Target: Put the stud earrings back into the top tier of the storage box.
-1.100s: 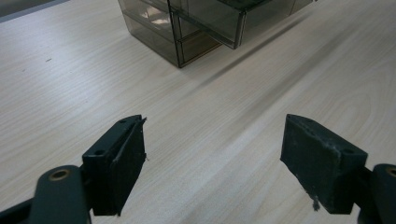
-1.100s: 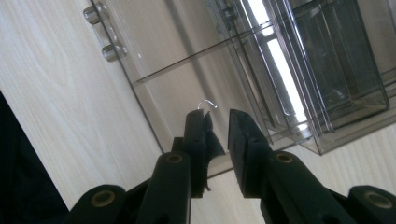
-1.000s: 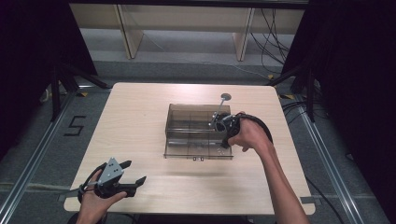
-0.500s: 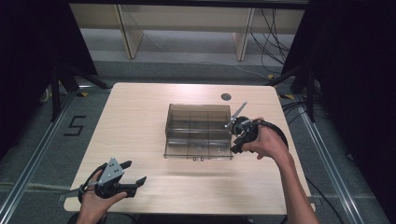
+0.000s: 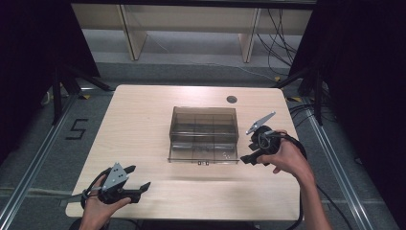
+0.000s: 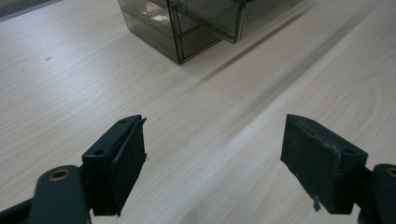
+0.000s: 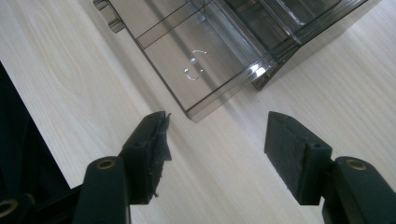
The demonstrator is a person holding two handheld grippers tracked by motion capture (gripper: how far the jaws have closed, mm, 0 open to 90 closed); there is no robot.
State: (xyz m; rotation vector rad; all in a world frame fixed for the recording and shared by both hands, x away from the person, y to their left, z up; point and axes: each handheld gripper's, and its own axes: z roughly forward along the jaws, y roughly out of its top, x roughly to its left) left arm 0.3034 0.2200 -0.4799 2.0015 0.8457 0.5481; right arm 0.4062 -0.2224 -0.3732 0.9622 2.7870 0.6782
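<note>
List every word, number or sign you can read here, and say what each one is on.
"5": dark figure marked on the grey floor left of the table, seen in the high view.
No text can be read on the smoky plastic drawer box, its pulled-out drawer, the left gripper or the right gripper.
</note>
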